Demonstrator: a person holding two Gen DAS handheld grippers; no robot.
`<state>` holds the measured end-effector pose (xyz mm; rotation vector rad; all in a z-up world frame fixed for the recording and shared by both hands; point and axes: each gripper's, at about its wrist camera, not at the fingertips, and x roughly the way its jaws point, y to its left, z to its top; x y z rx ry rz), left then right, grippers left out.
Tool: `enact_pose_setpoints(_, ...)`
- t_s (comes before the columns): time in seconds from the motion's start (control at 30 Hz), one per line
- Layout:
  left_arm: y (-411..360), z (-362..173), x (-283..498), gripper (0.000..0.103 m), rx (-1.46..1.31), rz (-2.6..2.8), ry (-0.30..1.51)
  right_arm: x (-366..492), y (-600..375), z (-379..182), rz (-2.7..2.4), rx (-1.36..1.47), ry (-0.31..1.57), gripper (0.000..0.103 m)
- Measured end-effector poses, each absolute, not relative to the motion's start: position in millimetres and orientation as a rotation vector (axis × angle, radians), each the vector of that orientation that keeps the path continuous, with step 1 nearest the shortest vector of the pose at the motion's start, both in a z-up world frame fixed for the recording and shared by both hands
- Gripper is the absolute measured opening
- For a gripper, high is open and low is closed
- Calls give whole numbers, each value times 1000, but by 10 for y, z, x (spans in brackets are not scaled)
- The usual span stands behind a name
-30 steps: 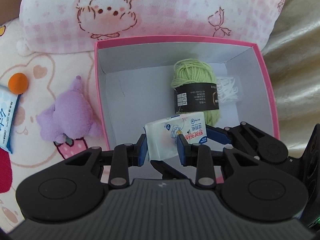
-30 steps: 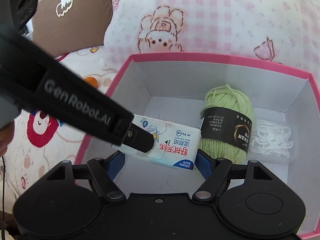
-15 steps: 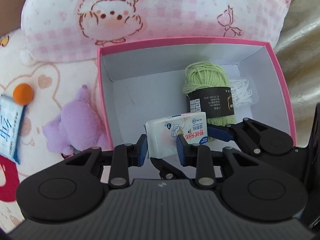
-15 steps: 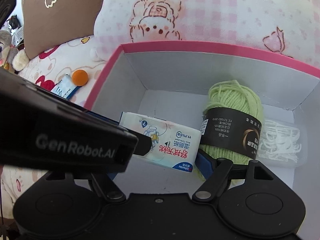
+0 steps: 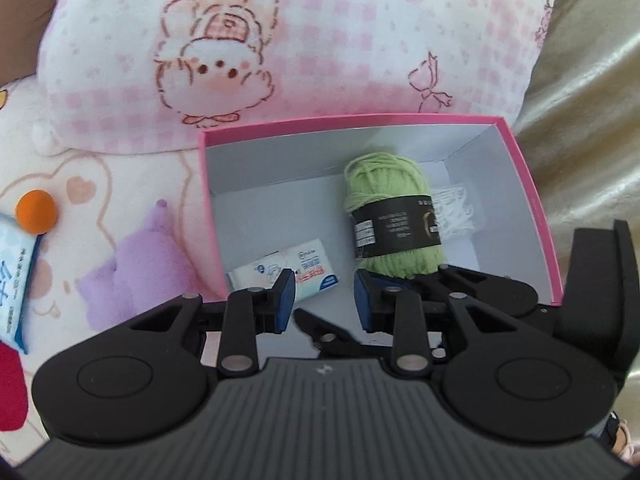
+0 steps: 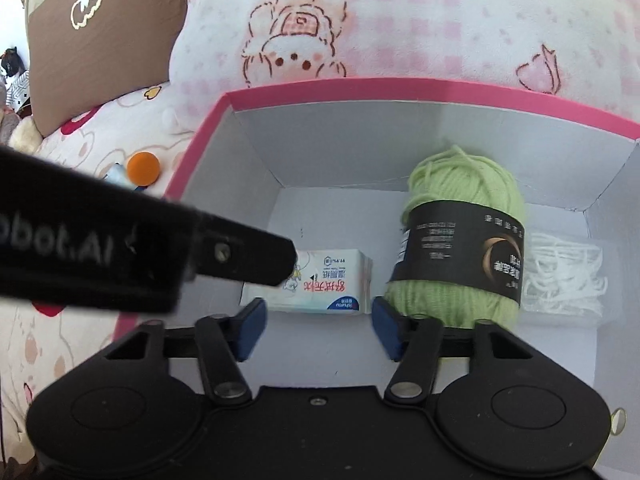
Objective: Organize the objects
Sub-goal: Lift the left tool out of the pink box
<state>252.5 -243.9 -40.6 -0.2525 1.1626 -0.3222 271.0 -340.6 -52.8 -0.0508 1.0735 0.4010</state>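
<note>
A white tissue pack (image 5: 312, 264) lies flat on the floor of the pink-rimmed box (image 5: 360, 122), near its left wall. My left gripper (image 5: 325, 300) hovers just above it, its blue pads a narrow gap apart with nothing between them; the left pad covers part of the pack. In the right wrist view the tissue pack (image 6: 332, 276) sits just beyond my right gripper (image 6: 318, 326). The right jaws are closing, pads flanking the pack's two near corners without visibly pressing on it. The left gripper's finger (image 6: 248, 256) crosses over the pack's left end.
A green yarn ball (image 6: 460, 184) and a clear packet of white loops (image 6: 560, 276) fill the box's right half. Outside, to the left, lie a purple plush (image 5: 132, 272), an orange ball (image 5: 36, 212) and a blue-white pack (image 5: 12, 280). A pink pillow (image 5: 280, 40) backs the box.
The tissue pack, earlier pinched between the left pads above the box, now lies on the box floor. The right jaws have narrowed around it.
</note>
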Motion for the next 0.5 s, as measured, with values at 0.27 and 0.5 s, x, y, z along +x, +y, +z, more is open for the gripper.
enact_pose_setpoints(0.27, -2347, -208, 2321, 30, -221, -389, 1165, 2357, -3513, -258, 365, -83, 1044, 57)
enact_pose_setpoints(0.5, -2174, 133, 2004, 30, -186, -435, 1143, 2033, -3483, 123, 364, -104, 976, 57)
